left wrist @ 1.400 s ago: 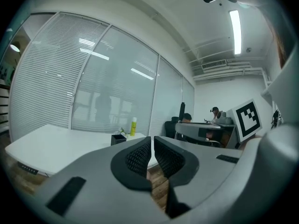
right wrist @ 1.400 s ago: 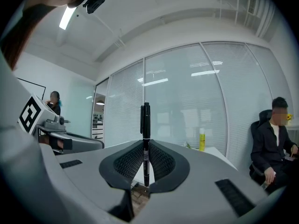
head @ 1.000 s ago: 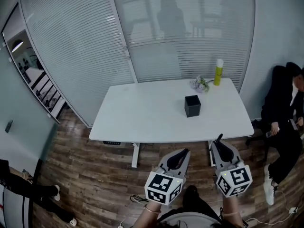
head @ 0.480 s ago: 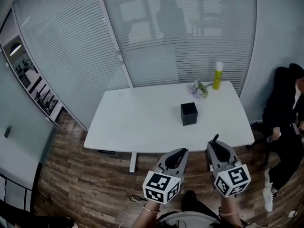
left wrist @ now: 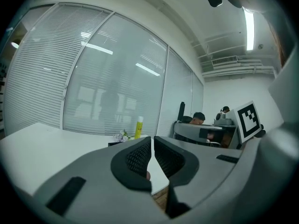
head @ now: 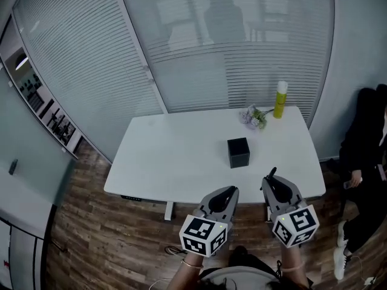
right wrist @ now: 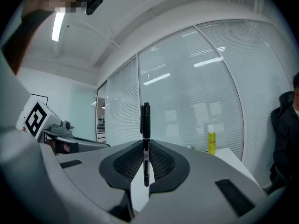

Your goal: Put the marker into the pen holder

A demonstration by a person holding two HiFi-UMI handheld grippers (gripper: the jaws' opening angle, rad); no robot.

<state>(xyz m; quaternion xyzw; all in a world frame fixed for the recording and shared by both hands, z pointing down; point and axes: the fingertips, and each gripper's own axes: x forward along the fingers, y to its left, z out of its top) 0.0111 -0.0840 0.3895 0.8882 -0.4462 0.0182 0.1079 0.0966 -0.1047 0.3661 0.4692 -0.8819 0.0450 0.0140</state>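
On the white table (head: pixel 181 156) a black pen holder (head: pixel 238 152) is set beyond the left gripper (head: pixel 228 192), pressed together and empty, and ahead-left of the right gripper (head: pixel 272 177), by which the marker (right wrist: pixel 146 143) is pinched upright.

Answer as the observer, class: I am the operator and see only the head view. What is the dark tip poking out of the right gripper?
Observer: The right gripper view shows the right gripper shut on a black marker, which stands upright between its pads.
Operator: And the other one, is anything in it?
Observer: No. The left gripper view shows the left gripper with its jaws together and nothing between them.
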